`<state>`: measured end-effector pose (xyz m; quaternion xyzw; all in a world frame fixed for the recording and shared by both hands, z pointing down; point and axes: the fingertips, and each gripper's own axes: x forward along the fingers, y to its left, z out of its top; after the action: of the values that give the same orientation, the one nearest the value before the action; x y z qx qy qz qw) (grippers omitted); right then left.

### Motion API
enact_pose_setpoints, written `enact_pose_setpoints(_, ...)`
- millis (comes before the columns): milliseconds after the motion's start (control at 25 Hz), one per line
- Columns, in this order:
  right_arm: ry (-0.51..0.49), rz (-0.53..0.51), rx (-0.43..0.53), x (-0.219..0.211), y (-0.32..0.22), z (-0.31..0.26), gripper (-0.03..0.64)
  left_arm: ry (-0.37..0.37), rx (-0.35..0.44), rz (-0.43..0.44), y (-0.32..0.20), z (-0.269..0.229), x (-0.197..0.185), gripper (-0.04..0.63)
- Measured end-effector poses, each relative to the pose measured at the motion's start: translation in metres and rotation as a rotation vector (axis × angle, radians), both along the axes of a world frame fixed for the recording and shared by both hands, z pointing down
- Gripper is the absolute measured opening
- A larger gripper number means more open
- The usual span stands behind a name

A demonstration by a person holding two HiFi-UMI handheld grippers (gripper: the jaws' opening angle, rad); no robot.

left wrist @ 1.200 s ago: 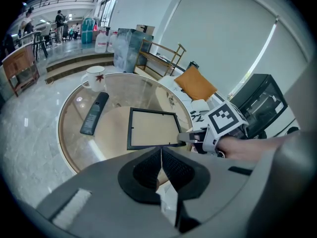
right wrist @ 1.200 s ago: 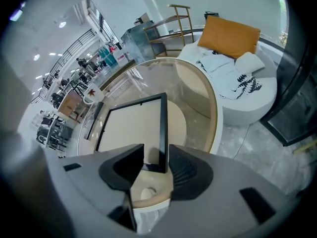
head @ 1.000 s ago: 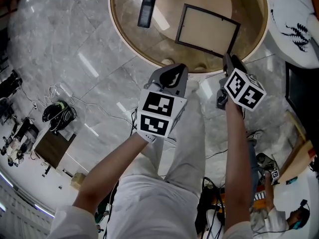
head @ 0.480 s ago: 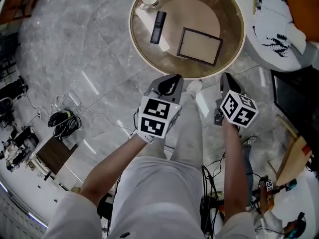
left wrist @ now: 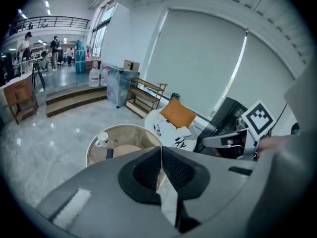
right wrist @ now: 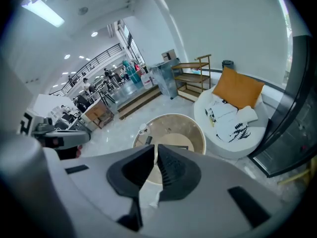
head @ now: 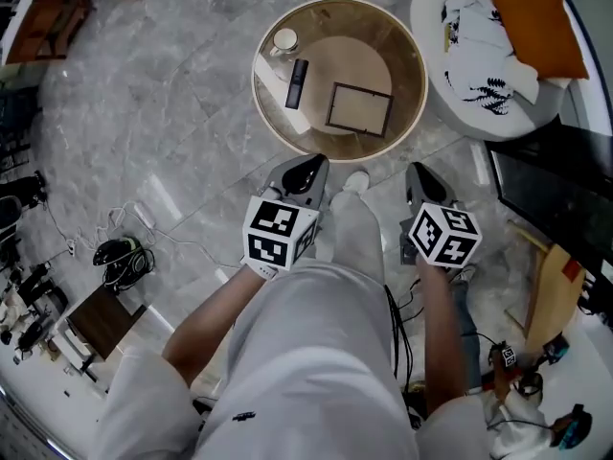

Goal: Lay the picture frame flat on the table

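Observation:
The dark-edged picture frame [head: 359, 110] lies flat on the round glass-topped table [head: 407, 103], right of its middle. In the right gripper view a strip of the picture frame [right wrist: 179, 147] shows just past the jaws. Both grippers hang over the floor, well short of the table's near rim and apart from the frame. My left gripper [head: 309, 168] is shut with nothing in it, its pads [left wrist: 148, 170] pressed together. My right gripper [head: 419, 173] is shut and empty too, its fingertips [right wrist: 167, 168] touching.
A black remote [head: 296, 83] and a white cup [head: 284, 40] lie on the table's left part. A white armchair [head: 450, 75] with an orange cushion [head: 532, 22] stands to the right. A dark screen [head: 551, 209] is at the right. Cables [head: 120, 257] lie on the marble floor.
Both grippers have drawn back from the table, which now looks smaller and farther off. The right gripper has left the frame's near corner and shut. The frame stays flat.

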<state>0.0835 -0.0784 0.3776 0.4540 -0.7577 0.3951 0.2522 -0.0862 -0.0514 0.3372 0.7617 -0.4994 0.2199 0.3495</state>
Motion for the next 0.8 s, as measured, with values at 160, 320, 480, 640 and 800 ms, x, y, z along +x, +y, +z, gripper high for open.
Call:
enact_pose_setpoints(160,-0.002,-0.028,0.050,-0.002,0.017,-0.056,0.018,0.000,0.045,0.014,0.004,-0.045,-0.004,0.009)
enact_pose_setpoints(320,-0.013,-0.026,0.098,-0.003,0.033,-0.091,0.020,0.008,0.086,0.024,0.008,-0.080,-0.008,0.009)
enact_pose_setpoints(480,-0.022,-0.014,0.130,0.004,0.042,-0.112,0.018,0.013,0.118,0.038,0.012,-0.104,-0.006,0.009)
enact_pose_setpoints(640,-0.034,0.022,0.175,0.014,0.041,-0.136,0.020,0.014,0.150,0.065,0.014,-0.120,-0.001,0.009)
enact_pose_setpoints(800,-0.060,0.053,0.184,0.017,0.042,-0.153,0.020,0.006,0.158,0.099,0.019,-0.127,0.001,0.009)
